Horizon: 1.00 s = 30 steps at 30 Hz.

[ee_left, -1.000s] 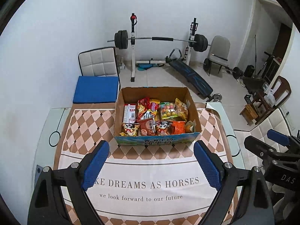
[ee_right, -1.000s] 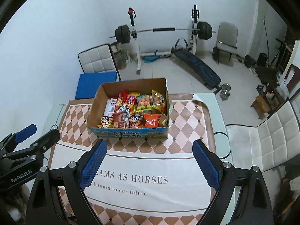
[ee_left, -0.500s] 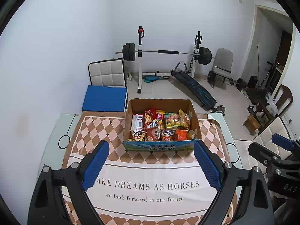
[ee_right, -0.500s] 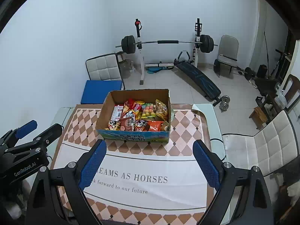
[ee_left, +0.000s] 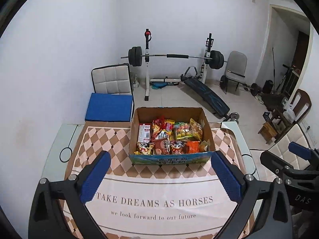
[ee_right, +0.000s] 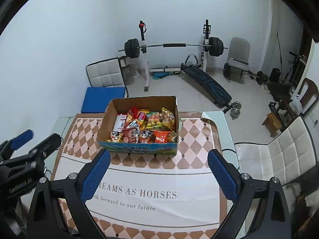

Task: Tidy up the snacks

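Opening left claw [ee_left: 160,176] | right view only: dumbbells [ee_right: 235,109] beside table [ee_right: 225,123]

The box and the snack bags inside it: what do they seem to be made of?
The box looks like corrugated cardboard: matte brown inner walls, with a printed blue front. The snack bags look like thin glossy plastic film, crinkled and catching the light; one seems clear, showing round sweets. Foil lining cannot be told.

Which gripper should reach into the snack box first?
Left, marginally. The cardboard box sits centred between the left gripper's opening, empty jaws; it lies left of centre for the right gripper.
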Tool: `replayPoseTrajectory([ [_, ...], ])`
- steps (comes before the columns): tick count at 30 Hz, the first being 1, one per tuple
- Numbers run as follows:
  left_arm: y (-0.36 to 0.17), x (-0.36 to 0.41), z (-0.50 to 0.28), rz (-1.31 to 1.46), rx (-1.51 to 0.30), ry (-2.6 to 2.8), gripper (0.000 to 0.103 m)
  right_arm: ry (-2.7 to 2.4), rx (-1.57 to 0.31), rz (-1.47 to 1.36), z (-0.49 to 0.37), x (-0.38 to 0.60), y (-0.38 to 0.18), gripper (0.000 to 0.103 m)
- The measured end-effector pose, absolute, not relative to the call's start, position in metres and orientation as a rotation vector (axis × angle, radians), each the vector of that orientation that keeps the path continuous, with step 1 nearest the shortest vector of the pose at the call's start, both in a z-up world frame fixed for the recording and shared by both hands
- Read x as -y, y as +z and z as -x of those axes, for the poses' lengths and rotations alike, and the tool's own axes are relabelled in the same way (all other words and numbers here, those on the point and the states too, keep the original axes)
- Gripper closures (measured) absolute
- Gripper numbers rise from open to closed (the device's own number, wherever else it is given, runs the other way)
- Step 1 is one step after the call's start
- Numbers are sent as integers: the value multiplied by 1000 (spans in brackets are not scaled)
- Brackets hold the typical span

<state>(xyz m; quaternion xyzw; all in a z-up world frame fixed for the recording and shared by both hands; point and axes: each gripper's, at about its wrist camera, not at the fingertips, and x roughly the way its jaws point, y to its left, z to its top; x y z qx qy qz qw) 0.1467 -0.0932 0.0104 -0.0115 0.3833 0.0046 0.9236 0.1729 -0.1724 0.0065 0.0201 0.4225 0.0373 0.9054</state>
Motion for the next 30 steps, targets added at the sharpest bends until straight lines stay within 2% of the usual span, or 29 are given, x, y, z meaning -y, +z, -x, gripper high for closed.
replayPoseTrajectory([
  [15, -12, 88, -194, -3, -793, 41, 0, 10, -862, -45, -229, 178, -16, 2],
  [30, -25, 85, -207, 3, -835, 62, 0, 12, -867, -30, -243, 178, -26, 2],
])
